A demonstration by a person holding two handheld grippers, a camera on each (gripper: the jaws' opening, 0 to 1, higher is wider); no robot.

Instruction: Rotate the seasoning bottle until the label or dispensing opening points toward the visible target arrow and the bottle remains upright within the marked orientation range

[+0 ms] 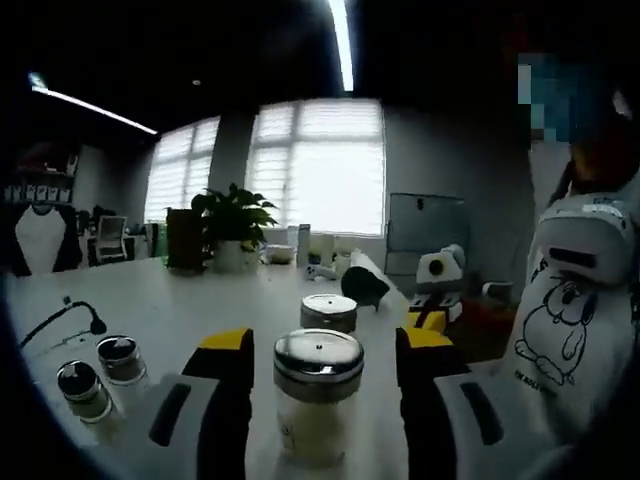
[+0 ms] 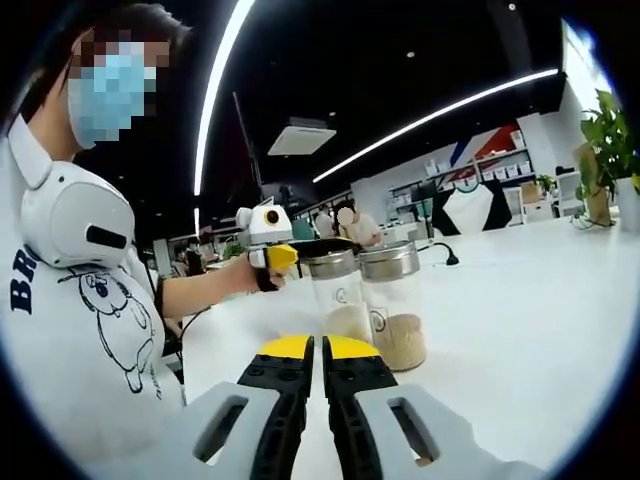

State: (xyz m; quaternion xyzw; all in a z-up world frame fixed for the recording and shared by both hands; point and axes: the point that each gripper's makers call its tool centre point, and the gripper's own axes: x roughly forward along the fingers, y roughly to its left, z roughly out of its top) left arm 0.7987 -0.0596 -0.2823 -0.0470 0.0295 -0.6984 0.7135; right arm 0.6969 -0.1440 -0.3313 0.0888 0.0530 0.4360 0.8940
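A clear seasoning bottle [image 1: 318, 400] with a shiny metal lid stands upright on the white table [image 1: 200, 300], holding pale contents. My left gripper [image 1: 325, 350] is open, its yellow-tipped jaws on either side of the bottle with a gap on each side. A second bottle [image 1: 328, 312] stands just behind it. In the right gripper view both bottles [image 2: 335, 290] [image 2: 395, 305] stand side by side, and the left gripper [image 2: 268, 240], held by a hand, sits at the left bottle's lid. My right gripper [image 2: 320, 348] is shut on nothing, short of the bottles.
Two small dark-capped shakers [image 1: 80, 390] [image 1: 122, 360] stand at the left. A black cable [image 1: 70, 315], a potted plant [image 1: 232, 225] and a dark object [image 1: 362, 285] lie farther back. A person in a white shirt [image 2: 80, 330] stands at the table's edge.
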